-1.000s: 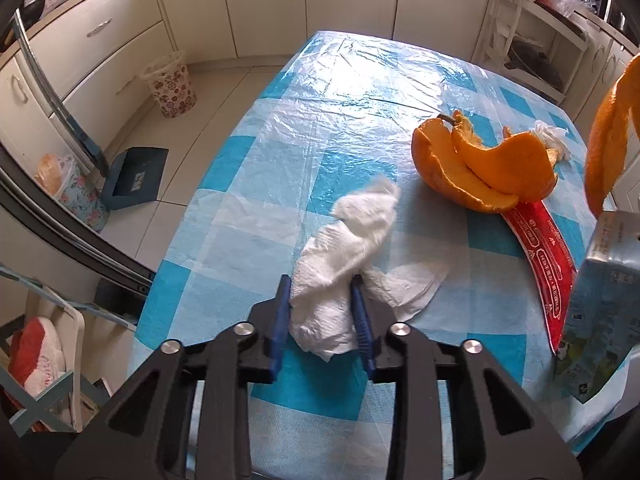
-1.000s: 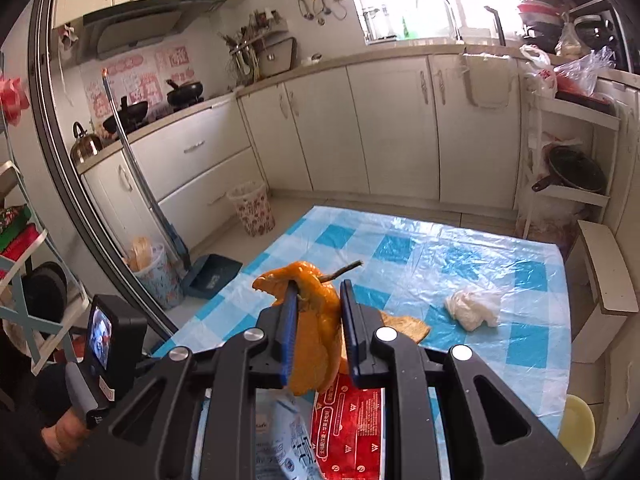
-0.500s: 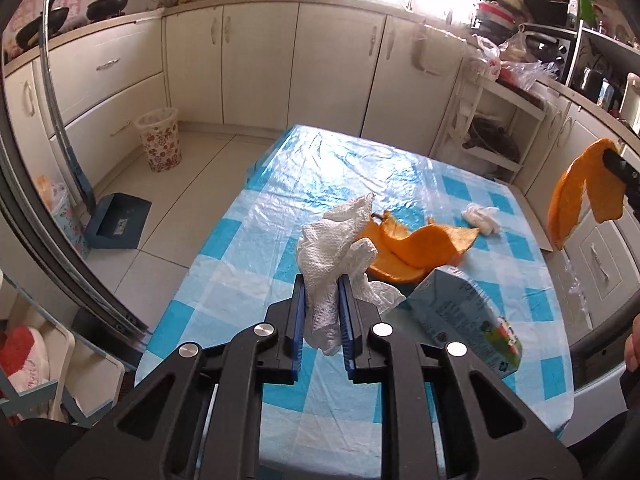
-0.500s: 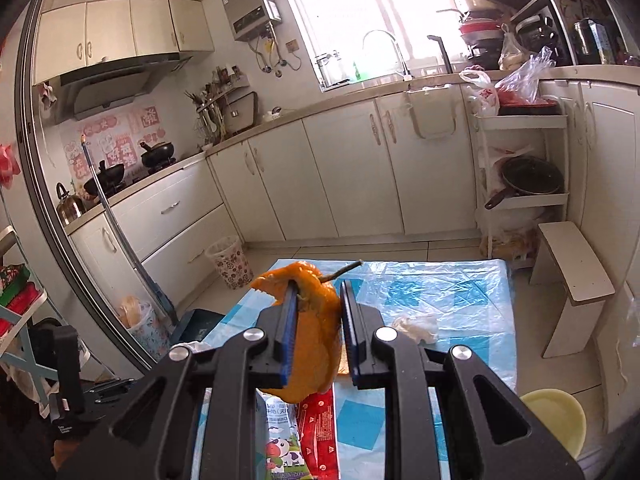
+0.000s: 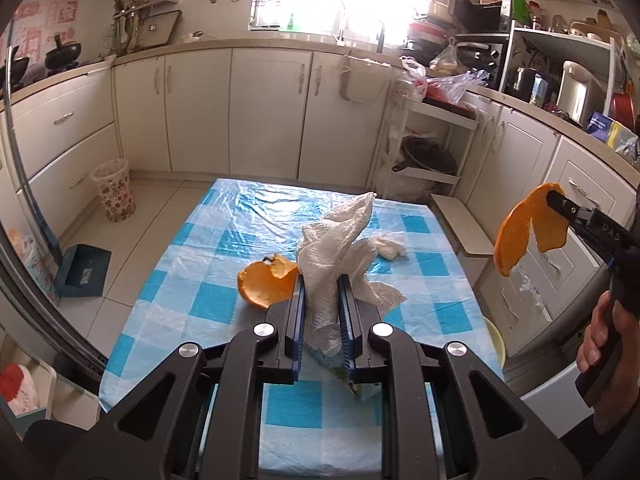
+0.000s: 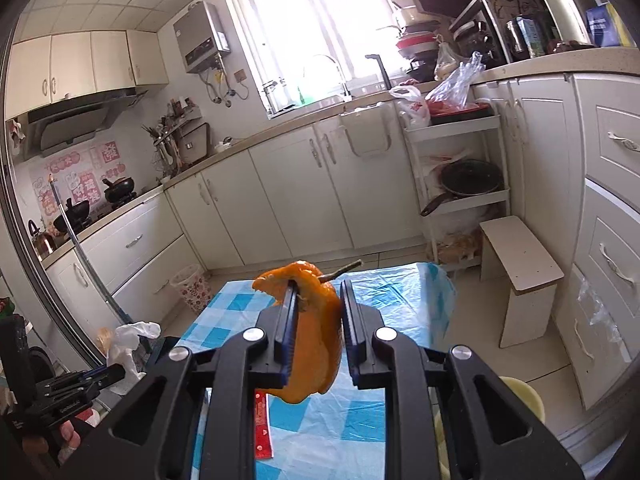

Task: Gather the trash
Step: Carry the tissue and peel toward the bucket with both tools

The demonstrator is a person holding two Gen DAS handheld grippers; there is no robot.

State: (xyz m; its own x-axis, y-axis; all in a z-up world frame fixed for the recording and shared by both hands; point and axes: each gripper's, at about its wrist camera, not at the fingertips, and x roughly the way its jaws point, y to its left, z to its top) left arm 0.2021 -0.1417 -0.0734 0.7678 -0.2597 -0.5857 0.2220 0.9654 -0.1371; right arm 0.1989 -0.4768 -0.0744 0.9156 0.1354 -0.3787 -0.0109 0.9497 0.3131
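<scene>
My left gripper (image 5: 320, 312) is shut on a crumpled white paper towel (image 5: 332, 248) and holds it high above the blue checked table (image 5: 192, 280). My right gripper (image 6: 318, 320) is shut on an orange peel (image 6: 316, 344) with a stem, also held high; it shows in the left wrist view (image 5: 520, 236) at the right. On the table lie another orange peel (image 5: 266, 284), a small white wad (image 5: 388, 244), a milk carton (image 5: 360, 390) partly hidden by the fingers, and a red wrapper (image 6: 262, 432).
A patterned waste bin (image 5: 116, 196) stands on the floor at the left by the cabinets, with a blue dustpan (image 5: 82, 272) nearer. A yellow-green bowl (image 6: 524, 400) sits low to the table's right. A white stool (image 6: 520, 272) and shelf rack (image 6: 460, 184) stand beyond.
Both grippers have risen well above the table with their loads. The left lifted the paper towel off the cloth; the views now take in the whole kitchen.
</scene>
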